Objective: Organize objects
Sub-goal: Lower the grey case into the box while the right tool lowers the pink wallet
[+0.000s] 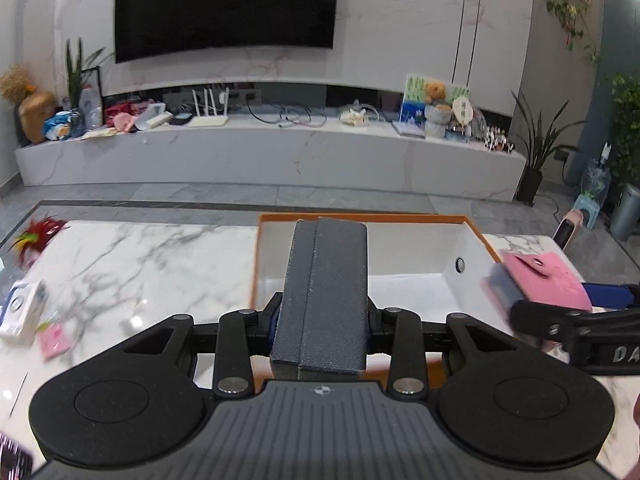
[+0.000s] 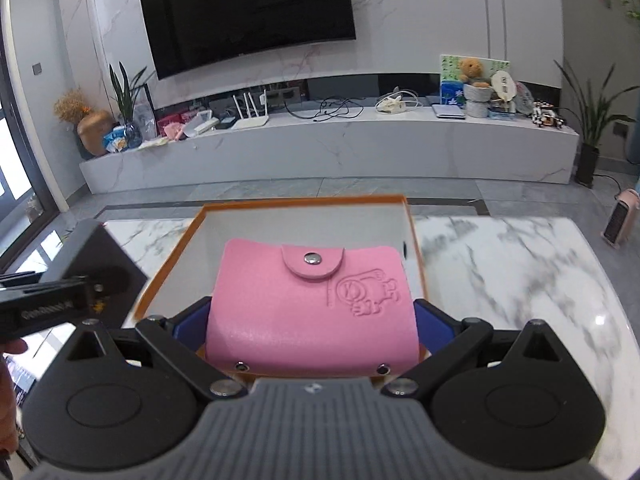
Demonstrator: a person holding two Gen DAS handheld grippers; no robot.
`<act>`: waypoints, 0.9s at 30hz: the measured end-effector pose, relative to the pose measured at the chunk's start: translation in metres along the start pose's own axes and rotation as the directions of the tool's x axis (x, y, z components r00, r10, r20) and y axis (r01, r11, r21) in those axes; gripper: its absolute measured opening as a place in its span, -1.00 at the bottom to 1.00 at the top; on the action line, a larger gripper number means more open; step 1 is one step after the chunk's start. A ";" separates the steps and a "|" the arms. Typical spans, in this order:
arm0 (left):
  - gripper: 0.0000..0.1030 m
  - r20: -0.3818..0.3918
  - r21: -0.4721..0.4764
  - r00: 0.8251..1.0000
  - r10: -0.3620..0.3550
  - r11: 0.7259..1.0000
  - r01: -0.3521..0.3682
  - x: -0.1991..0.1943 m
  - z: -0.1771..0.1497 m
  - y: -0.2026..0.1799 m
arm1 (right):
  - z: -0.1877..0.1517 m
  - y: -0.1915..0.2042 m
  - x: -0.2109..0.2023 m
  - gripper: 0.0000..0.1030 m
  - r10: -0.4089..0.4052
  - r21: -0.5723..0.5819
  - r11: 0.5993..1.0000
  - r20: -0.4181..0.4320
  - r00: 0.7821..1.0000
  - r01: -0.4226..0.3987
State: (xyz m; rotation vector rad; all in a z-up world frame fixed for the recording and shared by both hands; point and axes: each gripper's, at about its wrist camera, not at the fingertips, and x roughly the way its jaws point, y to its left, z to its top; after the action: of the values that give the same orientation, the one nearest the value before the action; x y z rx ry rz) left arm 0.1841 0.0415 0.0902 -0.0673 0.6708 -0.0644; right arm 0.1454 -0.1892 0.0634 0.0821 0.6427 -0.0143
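My left gripper (image 1: pixel 324 280) is shut on a dark grey textured case (image 1: pixel 326 292) and holds it over the orange-rimmed white box (image 1: pixel 420 280). My right gripper (image 2: pixel 314 312) is shut on a pink snap-button card wallet (image 2: pixel 312 308) and holds it above the same box (image 2: pixel 304 208). The right gripper with the wallet also shows at the right edge of the left wrist view (image 1: pixel 544 280). The left gripper with the grey case shows at the left of the right wrist view (image 2: pixel 92 264). The box interior that shows is white and bare.
The box sits on a white marble table (image 1: pixel 132 264). At its left lie a white carton (image 1: pixel 22 312), a small pink packet (image 1: pixel 54 340) and a red-green feathery item (image 1: pixel 34 234). A pink heater (image 2: pixel 620 220) stands on the floor right. A TV bench is beyond.
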 end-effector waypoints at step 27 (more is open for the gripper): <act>-0.21 -0.419 0.092 0.908 0.013 0.995 0.028 0.197 0.015 -0.024 | 0.030 0.006 0.217 0.96 -0.123 -0.271 0.963 -0.461 0.879 -0.008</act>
State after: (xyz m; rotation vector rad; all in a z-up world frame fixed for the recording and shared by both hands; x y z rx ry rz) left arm 0.3464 0.0017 -0.0182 0.0388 1.0991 -0.1200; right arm 0.3373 -0.1828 -0.0424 -0.2019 1.1356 0.0356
